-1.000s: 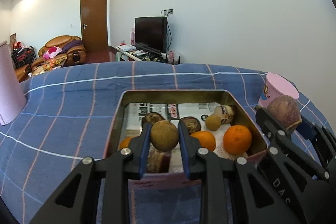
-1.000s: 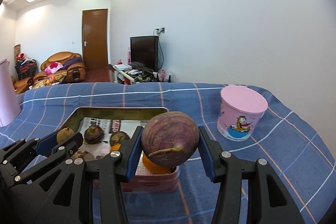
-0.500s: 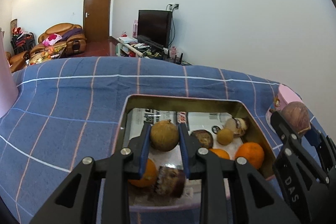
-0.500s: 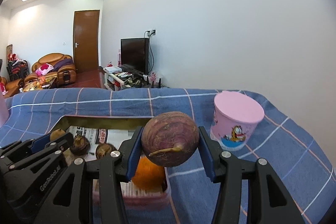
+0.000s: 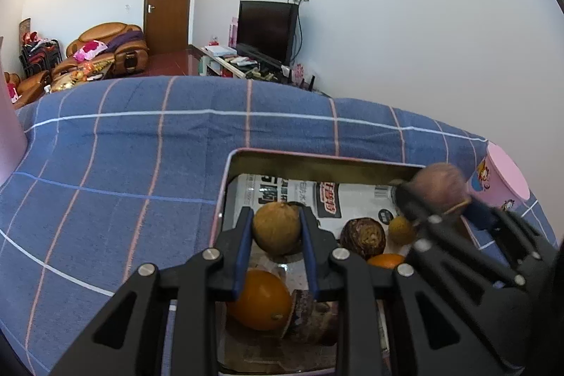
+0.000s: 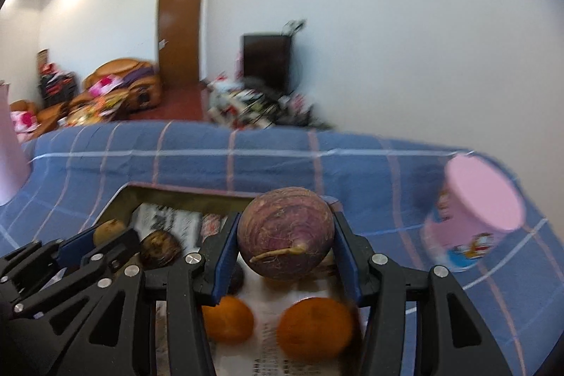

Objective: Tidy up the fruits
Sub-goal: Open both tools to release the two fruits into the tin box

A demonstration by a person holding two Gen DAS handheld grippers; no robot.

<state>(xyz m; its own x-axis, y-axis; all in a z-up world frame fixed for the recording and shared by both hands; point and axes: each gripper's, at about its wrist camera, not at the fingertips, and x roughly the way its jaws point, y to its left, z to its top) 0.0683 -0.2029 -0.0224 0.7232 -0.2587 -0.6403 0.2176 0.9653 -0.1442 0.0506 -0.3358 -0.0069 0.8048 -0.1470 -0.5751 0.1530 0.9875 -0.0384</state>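
Observation:
My left gripper (image 5: 276, 229) is shut on a small round brown fruit (image 5: 276, 227), held over the left part of an open tin box (image 5: 317, 161) lined with printed paper. My right gripper (image 6: 286, 244) is shut on a large purple-brown round fruit (image 6: 285, 233) above the same tin box (image 6: 183, 194). In the left wrist view the right gripper (image 5: 442, 199) shows blurred at the right with its purple fruit (image 5: 437, 187). Oranges (image 5: 259, 300) (image 6: 313, 328), a dark brown fruit (image 5: 363, 236) and a small yellowish fruit (image 5: 400, 229) lie in the box.
The box rests on a blue checked cloth (image 5: 123, 164). A pink cartoon cup (image 6: 479, 217) stands to the right of the box. A pink object (image 5: 8, 129) rises at the far left edge. Behind the cloth are a sofa, a door and a television.
Both grippers have moved forward over the tin box with their fruits still gripped. The right gripper swung left, so the pink cup now sits further right in its view.

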